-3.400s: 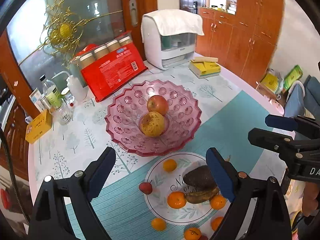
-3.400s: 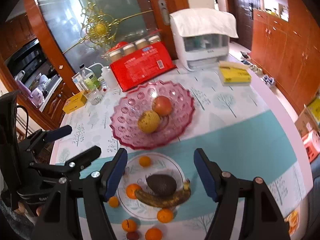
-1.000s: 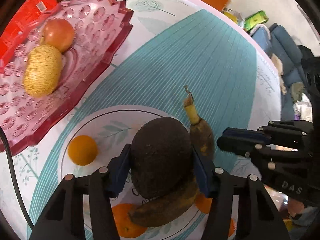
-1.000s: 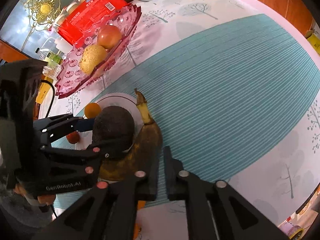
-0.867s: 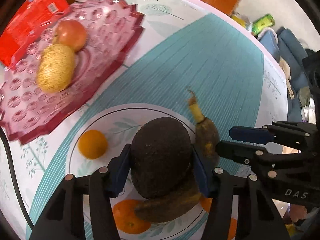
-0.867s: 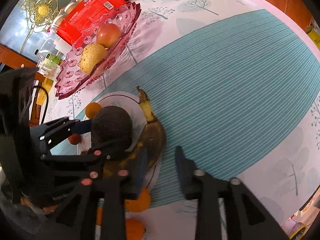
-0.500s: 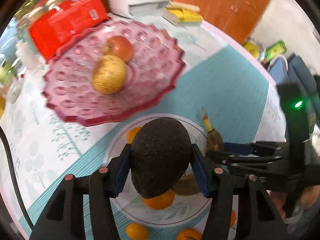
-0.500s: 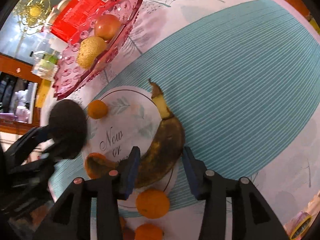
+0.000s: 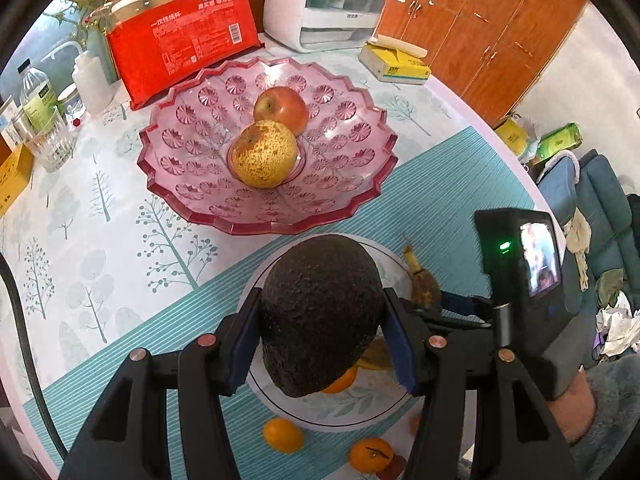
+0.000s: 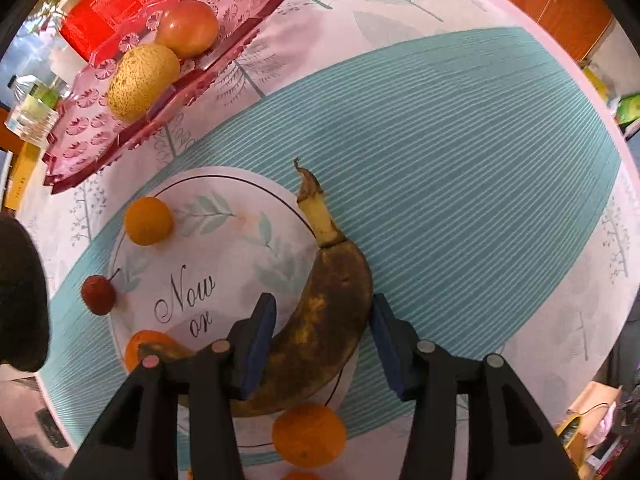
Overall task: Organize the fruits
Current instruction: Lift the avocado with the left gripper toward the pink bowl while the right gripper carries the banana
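Pink fruit bowl [image 9: 352,204] sits ahead of the left hand-held gripper [image 9: 322,326], which clamps the avocado [image 9: 320,312] above the white plate [image 10: 240,188]. Right hand-held gripper [image 10: 322,332] open, pads astride the banana [image 10: 324,320], long axis running away. Only the right view shows that straddle.

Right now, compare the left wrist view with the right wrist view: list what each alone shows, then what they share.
Only the left wrist view shows the left tool clamped on the dark avocado, the white appliance and the wooden cabinets.

Only the right wrist view shows the right tool open astride the brown banana, its pads apart from the peel, and a small red fruit.

Both show the pink bowl holding an apple and a pear, and the white plate.
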A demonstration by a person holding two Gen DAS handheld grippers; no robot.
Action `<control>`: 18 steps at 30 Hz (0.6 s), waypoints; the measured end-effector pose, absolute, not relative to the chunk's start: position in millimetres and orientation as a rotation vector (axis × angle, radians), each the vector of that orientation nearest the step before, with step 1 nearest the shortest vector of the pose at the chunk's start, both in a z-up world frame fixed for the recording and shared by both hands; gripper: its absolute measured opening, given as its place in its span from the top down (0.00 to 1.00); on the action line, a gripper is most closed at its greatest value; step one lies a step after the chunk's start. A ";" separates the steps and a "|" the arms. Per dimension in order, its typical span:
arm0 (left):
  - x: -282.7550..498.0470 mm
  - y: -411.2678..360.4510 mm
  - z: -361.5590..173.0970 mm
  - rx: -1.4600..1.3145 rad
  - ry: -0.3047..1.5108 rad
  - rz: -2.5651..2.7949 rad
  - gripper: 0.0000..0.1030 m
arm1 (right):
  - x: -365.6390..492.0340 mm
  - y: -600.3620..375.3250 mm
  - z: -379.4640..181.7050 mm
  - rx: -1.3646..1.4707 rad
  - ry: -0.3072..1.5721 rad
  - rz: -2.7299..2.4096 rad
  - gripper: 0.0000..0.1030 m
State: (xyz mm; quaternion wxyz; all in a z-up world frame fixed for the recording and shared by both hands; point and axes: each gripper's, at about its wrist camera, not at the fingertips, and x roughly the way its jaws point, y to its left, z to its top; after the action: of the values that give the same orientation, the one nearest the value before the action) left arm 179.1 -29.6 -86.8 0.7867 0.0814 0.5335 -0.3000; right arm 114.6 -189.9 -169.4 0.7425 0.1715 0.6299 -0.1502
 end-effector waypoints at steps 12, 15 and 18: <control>169.0 -12.8 -54.3 0.153 1.082 -0.641 0.46 | 90.9 -184.4 -124.4 0.365 1.188 -0.366 0.67; 168.7 -6.5 -44.4 0.148 1.061 -0.628 0.46 | 81.9 -177.7 -93.9 0.302 1.088 -0.379 0.67; 168.2 1.2 -32.9 0.130 1.037 -0.619 0.46 | 80.1 -183.8 -62.5 0.277 0.999 -0.389 0.67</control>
State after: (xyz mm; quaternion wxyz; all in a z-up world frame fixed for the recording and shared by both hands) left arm 168.2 1.2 -32.9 0.8211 0.0613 0.4874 -0.2906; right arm 80.1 -183.8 -62.5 0.8507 0.1315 0.4742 -0.1849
